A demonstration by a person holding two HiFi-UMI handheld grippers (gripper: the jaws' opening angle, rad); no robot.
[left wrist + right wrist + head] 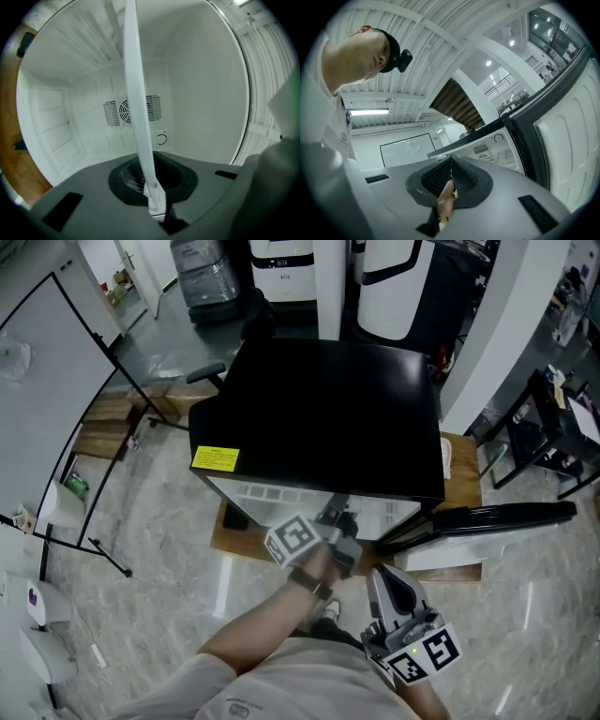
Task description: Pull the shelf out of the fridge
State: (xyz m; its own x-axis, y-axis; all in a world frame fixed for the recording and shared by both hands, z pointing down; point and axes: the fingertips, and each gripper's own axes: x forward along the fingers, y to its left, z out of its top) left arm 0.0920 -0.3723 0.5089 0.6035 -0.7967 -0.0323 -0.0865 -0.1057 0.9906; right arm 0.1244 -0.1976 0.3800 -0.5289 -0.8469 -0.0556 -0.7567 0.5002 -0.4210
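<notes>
**SHELF REMOVAL: GRIP MADE, WITHDRAWAL OUTSTANDING**

**Completed**
- Opened: door point(497, 517) of the fridge point(328, 418), standing out to the right in the head view.
- Engaged: left gripper point(336, 519), reaching in at the front opening below the black top. Jaws set narrow and pinched on the thin white front edge of the shelf point(138, 108). In the left gripper view, seen edge-on, running from the jaws toward the rear wall and the fan vent point(126, 111).
- Parked: right gripper point(386, 579), held back close to the body and pointing upward, well apart from the fridge. Jaws closed together, with nothing clamped between them in the right gripper view.

**Position of the shelf**
- Judged to lie mostly inside the white cavity, going by the side walls closing round it on both sides.
- No clear projection past the front opening in the head view.
- Exact amount of withdrawal not readable.

**Remaining (judgement only)**
- Most of the task, apparently: only access and grip secured.
- Draw straight back toward the body, keeping the shelf square to its side rails to avoid jamming.
- Expect sag at the free end once clear of the rails; consider support from the idle right gripper.
- Clear the opening completely.
</notes>
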